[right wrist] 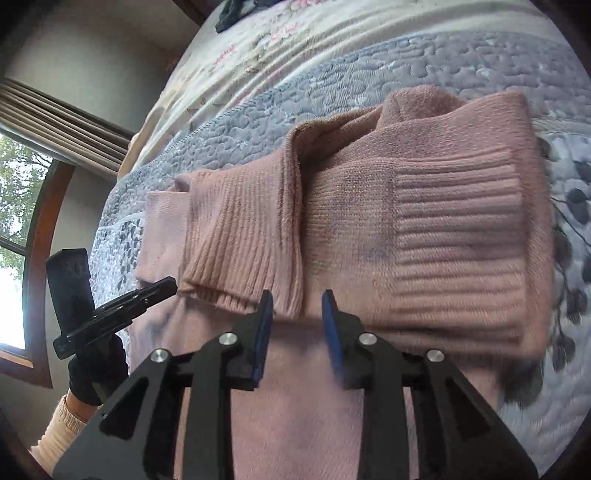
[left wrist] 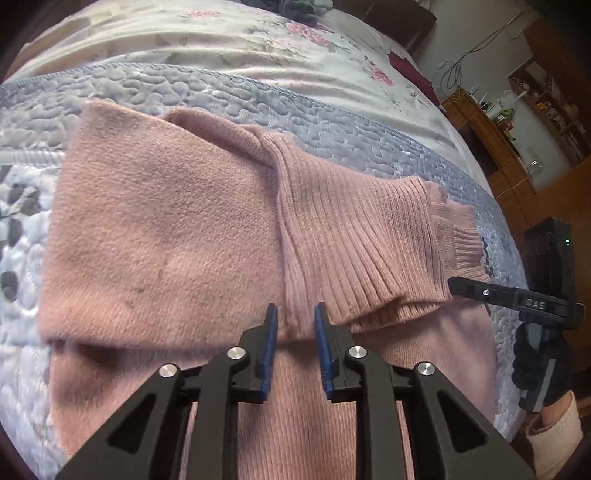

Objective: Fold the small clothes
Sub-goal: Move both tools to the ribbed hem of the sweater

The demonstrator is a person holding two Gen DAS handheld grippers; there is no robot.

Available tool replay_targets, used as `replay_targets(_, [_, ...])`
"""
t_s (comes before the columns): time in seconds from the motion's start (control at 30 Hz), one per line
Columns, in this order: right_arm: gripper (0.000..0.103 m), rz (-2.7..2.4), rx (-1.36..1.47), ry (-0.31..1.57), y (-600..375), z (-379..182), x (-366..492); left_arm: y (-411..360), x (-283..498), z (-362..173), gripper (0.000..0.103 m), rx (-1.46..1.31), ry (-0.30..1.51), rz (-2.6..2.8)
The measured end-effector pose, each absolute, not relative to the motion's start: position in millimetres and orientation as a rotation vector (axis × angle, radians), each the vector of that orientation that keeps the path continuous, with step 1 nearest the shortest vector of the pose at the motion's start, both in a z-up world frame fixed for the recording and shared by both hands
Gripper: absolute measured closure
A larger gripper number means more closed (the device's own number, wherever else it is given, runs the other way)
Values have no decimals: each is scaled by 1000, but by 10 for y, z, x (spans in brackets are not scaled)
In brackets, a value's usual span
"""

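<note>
Left hand-held gripper (left wrist: 295,312) hangs low over the pink sweater (left wrist: 166,229), its blue-padded fingers spread with a gap between them and nothing pinched; the tips sit just at the near edge of the folded layer, whether touching the knit or a little above it cannot be told. The right hand-held gripper (right wrist: 297,299) is posed the same way from the other side, fingers apart and empty, tips at the fold's lower edge beside the ribbed cuff (right wrist: 221,273). Each wrist view catches the other tool from the side: in the left view the right one's black finger reaches in from the right edge toward the cuff end, held by a black-gloved hand (left wrist: 535,365) with a cream sleeve (left wrist: 554,424); in the right view the left one enters from the left, gripped by a gloved hand (right wrist: 96,373).

The sweater lies folded on the bed, on a grey-blue quilted cover (left wrist: 258,96), with a sleeve laid across the body and its ribbed end pointing toward the bed's side. Beyond the quilt a floral sheet (left wrist: 221,44) stretches away, bare except for dark clothing (left wrist: 295,11) at the far end. Quilt shows open on all sides of the sweater.
</note>
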State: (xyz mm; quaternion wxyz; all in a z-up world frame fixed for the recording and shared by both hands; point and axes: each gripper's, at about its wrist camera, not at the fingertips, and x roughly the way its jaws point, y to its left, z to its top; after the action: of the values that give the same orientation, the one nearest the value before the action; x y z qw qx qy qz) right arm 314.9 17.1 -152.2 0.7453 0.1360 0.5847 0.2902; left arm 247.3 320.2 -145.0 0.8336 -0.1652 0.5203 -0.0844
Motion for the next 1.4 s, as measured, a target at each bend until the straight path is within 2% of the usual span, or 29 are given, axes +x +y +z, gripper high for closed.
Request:
replay_targets(0.1, [69, 599, 198, 1222, 4, -1295, 2626, 3132, 1956, -1296, 71, -293, 1085, -130])
replay_targets(0.23, [59, 573, 178, 1206, -327, -1142, 1803, 3101, 1121, -1195, 64, -221, 1100, -60])
replay_targets(0.3, [59, 545, 173, 1220, -493, -1110, 1411, 3134, 716, -1171, 63, -188, 1130, -18])
replay_targets(0.37, [53, 512, 163, 1239, -629, -1099, 1055, 3186, 345, -1131, 63, -174, 1158, 21])
replay_targets(0.57, [52, 434, 192, 1294, -1070, -1142, 302, 3406, -446, -1016, 56, -211, 1183, 93])
replay_targets(0.9, [51, 402, 196, 1376, -1196, -1459, -148, 3430, -792, -1272, 56, -241, 1253, 109])
replay_targets(1.2, [51, 452, 214, 1422, -1088, -1599, -100, 3459, -777, -1376, 53, -312, 1263, 103])
replay_targets(1.3, [51, 462, 255, 1438, -1080, -1666, -87, 3503, -802, -1388, 49, -378, 1265, 55])
replay_targets(1.4, [55, 465, 270, 1437, -1101, -1670, -82, 3557, -829, -1400, 49, -443, 1266, 16])
